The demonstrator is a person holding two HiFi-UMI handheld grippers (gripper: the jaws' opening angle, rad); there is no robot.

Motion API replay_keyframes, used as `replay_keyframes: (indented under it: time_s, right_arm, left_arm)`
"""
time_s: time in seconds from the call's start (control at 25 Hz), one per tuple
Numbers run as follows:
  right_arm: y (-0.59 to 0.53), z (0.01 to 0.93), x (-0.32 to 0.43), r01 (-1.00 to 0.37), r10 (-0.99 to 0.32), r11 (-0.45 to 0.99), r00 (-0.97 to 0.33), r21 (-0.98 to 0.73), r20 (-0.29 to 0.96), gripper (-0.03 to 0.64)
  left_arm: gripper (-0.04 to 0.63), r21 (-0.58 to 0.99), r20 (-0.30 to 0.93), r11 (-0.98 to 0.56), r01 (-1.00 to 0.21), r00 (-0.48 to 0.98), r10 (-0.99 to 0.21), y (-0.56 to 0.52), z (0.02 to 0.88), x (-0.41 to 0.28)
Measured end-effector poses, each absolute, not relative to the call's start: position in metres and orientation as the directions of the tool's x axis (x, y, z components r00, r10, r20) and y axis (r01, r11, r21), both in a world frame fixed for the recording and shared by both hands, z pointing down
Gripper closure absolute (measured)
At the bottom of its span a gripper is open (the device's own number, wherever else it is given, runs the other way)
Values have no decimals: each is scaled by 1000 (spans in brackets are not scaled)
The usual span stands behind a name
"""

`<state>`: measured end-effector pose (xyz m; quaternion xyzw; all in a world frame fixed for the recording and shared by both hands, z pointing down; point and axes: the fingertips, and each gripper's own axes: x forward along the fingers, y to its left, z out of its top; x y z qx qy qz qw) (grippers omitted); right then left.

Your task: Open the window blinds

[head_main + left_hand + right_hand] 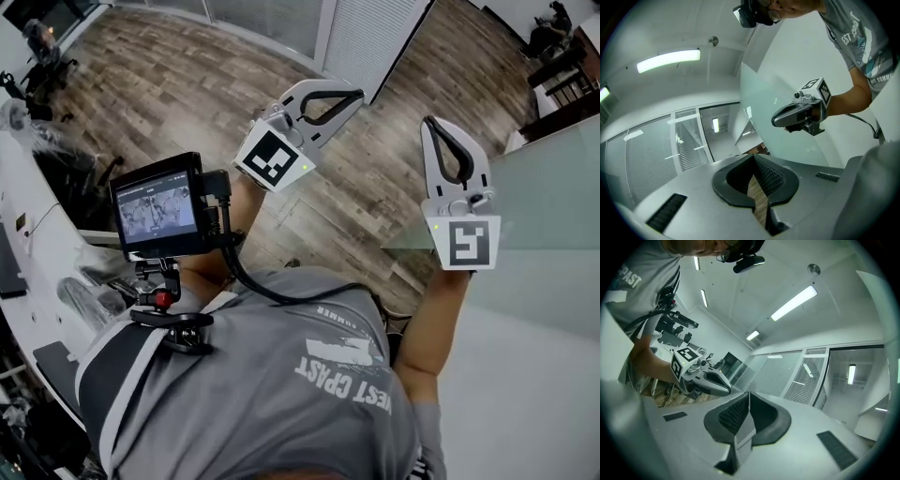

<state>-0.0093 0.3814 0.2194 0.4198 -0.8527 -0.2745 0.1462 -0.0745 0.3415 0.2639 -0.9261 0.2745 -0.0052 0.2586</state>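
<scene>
Grey shirt (309,394) and a chest-mounted monitor (157,208) fill the bottom of the head view, closest to the lens. Beyond them both tongs are held out over the wood floor (187,84). The left gripper (349,97) aims toward one o'clock and the right gripper (433,127) toward twelve. Each gripper view shows its jaws closed tip to tip with nothing between them, so both are empty.

The window blinds (373,39) hang at twelve o'clock on the head view's top edge, a white slatted panel well apart from both grippers. In the gripper views the slats look shut across the glazing ahead. A glass partition (553,216) stands at three o'clock, just beside the right gripper.

My reading is that the task is in its approach step and nothing on the blinds has been touched. The next move calls for closing the gap, finding the wand or cord, which I cannot make out from here, and parting one pair of jaws to take it.
</scene>
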Motion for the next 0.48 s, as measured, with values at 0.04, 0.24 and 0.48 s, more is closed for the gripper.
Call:
replay_keyframes:
  time_s: [0.04, 0.24, 0.48]
  right_arm:
    - [377, 221, -9, -635, -797, 495, -604, 593, 19, 611]
    - [380, 225, 0, -651, -820, 474, -572, 592, 28, 611]
    - [373, 232, -6, -648, -801, 473, -598, 597, -14, 611]
  left_arm:
    - [592, -483, -128, -717, -503, 850, -510, 337, 266, -74]
    - [592, -494, -138, -717, -492, 859, -494, 343, 271, -72]
    - [592, -508, -113, -709, -488, 854, -507, 339, 285, -79]
